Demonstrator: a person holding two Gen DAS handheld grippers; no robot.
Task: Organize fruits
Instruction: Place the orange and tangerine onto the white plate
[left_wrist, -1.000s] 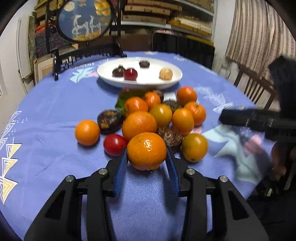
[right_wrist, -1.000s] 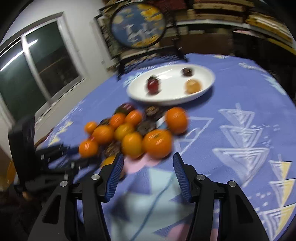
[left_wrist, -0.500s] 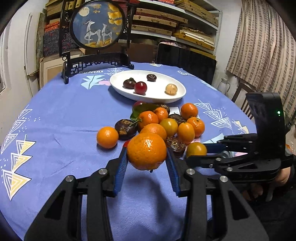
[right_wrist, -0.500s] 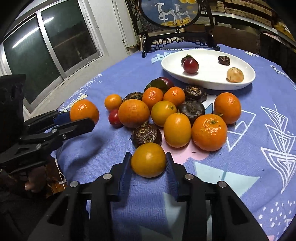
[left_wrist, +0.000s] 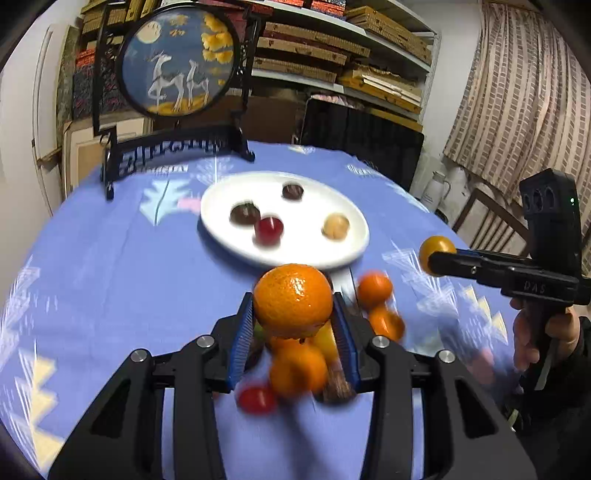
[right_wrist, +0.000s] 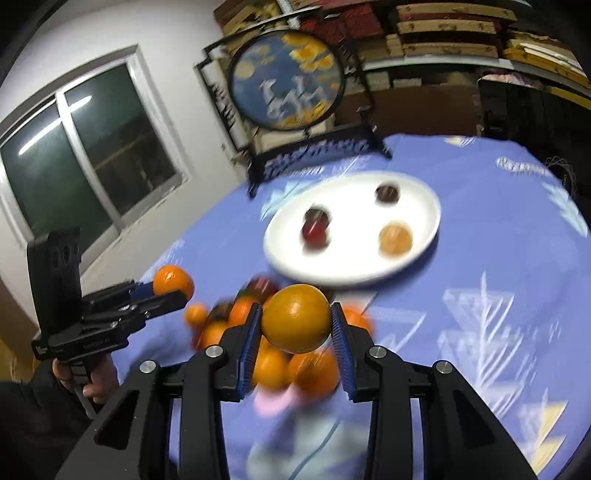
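My left gripper (left_wrist: 293, 317) is shut on a large orange (left_wrist: 293, 300) and holds it in the air above the fruit pile (left_wrist: 295, 369). My right gripper (right_wrist: 295, 325) is shut on a yellow-orange fruit (right_wrist: 296, 317), also lifted above the pile (right_wrist: 273, 365). Each gripper shows in the other view, the right one (left_wrist: 439, 256) and the left one (right_wrist: 171, 286). A white plate (left_wrist: 314, 254) beyond the pile holds two dark fruits, a red one and a tan one; it also shows in the right wrist view (right_wrist: 351, 266).
The blue patterned tablecloth (left_wrist: 110, 277) covers a round table. A round framed picture on a black stand (left_wrist: 177, 74) stands behind the plate. Shelves, a dark chair (left_wrist: 362, 140) and curtains lie beyond the table; a window (right_wrist: 92, 147) is on the left.
Both grippers have risen with their fruits and moved forward towards the plate. The right gripper closed on the yellow-orange fruit and lifted it off the cloth.
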